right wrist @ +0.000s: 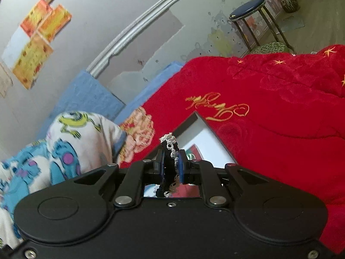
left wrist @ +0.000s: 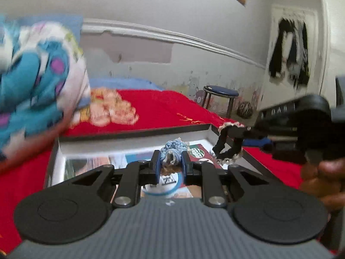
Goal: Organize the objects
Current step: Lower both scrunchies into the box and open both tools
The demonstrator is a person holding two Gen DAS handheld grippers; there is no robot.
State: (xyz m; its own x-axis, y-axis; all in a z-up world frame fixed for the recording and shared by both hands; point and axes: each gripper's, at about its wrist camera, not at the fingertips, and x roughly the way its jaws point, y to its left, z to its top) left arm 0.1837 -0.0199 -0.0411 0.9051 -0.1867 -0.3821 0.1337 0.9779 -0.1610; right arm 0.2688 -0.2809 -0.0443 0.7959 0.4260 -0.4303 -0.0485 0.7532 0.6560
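My left gripper (left wrist: 171,161) is shut on a blue crocheted scrunchie (left wrist: 174,150) and holds it over an open shallow box (left wrist: 133,132) with a dark rim and white walls, lying on a red bedspread. My right gripper (right wrist: 171,161) is shut on a black scrunchie with white lace trim (right wrist: 170,151). In the left wrist view that black scrunchie (left wrist: 228,145) hangs from the right gripper (left wrist: 248,137) over the box's right edge. The box's far corner (right wrist: 202,127) shows in the right wrist view.
The red bedspread (right wrist: 280,112) covers the bed. A cartoon-print pillow (left wrist: 36,73) and a floral cloth (left wrist: 112,108) lie at the left. Printed cards and stickers (left wrist: 196,151) line the box floor. A blue-topped stool (left wrist: 221,91) stands by the wall beyond the bed.
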